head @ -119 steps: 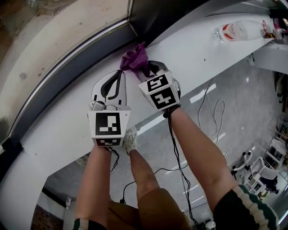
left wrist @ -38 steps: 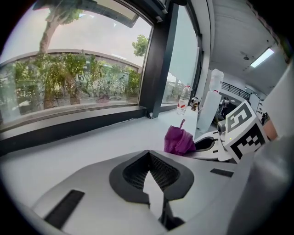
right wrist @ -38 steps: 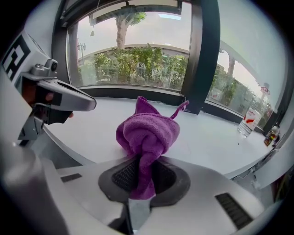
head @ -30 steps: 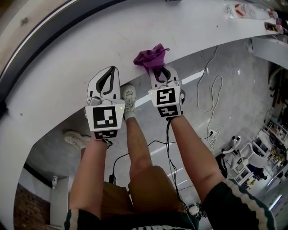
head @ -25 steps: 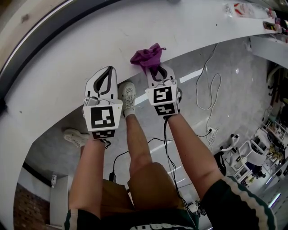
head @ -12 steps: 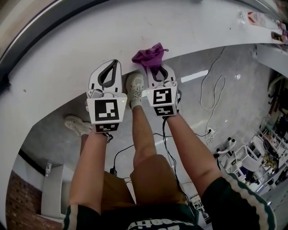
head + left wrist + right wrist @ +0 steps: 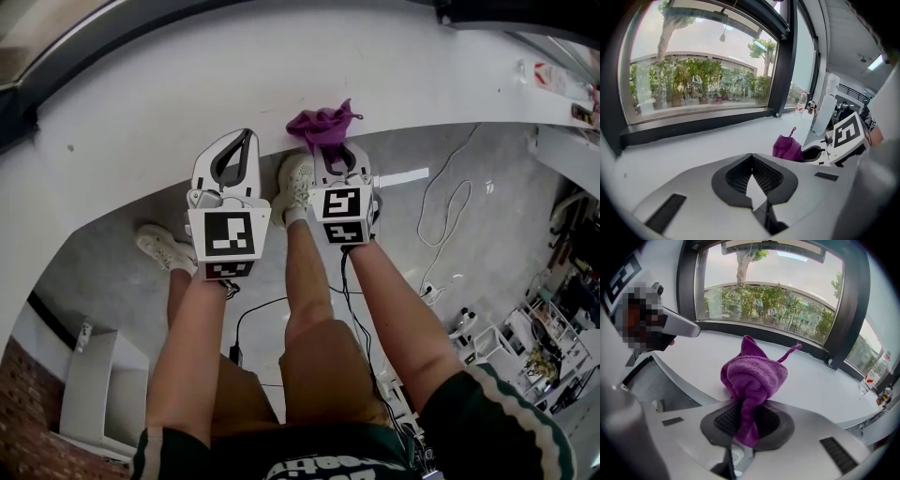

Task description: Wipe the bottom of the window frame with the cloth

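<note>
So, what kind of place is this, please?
Probably a lab or workshop room beside a big window: a wide white sill under a dark window frame with trees outside, loose cables on the grey floor, and equipment racks.

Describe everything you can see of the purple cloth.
The purple cloth looks like soft knitted fabric. It is bunched into a rounded wad, with a pointed corner sticking up and a thin strand trailing to one side. A narrow tail of it is pinched between the shut jaws of the right gripper. It is at the near edge of the white sill, short of the dark window frame. Whether it touches the sill is unclear.
</note>
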The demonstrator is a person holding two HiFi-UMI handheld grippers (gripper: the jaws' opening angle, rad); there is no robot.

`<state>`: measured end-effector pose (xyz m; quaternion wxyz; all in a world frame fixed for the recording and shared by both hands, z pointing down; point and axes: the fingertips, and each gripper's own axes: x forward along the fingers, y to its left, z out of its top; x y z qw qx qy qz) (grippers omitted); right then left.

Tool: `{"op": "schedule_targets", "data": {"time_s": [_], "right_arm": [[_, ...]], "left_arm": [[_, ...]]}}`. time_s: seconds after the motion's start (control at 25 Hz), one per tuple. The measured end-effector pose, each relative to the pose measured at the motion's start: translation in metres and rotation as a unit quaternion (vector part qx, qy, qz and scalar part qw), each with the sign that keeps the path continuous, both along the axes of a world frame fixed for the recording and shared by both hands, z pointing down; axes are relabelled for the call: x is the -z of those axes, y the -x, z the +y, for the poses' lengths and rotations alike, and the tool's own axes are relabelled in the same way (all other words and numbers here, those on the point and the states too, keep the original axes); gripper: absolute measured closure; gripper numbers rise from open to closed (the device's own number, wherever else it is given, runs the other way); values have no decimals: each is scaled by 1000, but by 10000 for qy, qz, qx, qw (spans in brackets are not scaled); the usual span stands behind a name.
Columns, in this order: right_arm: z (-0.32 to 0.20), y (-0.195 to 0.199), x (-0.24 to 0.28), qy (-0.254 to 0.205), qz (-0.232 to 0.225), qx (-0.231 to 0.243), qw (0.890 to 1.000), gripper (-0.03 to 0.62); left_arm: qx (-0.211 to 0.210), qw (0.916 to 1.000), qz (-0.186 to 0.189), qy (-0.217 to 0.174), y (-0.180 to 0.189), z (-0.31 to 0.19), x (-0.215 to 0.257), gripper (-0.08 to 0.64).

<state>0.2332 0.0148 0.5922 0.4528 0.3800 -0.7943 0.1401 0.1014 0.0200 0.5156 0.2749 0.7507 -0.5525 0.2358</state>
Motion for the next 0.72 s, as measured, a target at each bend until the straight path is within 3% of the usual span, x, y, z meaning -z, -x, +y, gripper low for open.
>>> {"op": "schedule_targets", "data": {"time_s": [0.72], "right_arm": [[19, 58, -3, 42, -114, -55, 9999, 529]], "left_arm": [[396, 9992, 92, -39, 66, 44, 7, 551]]}}
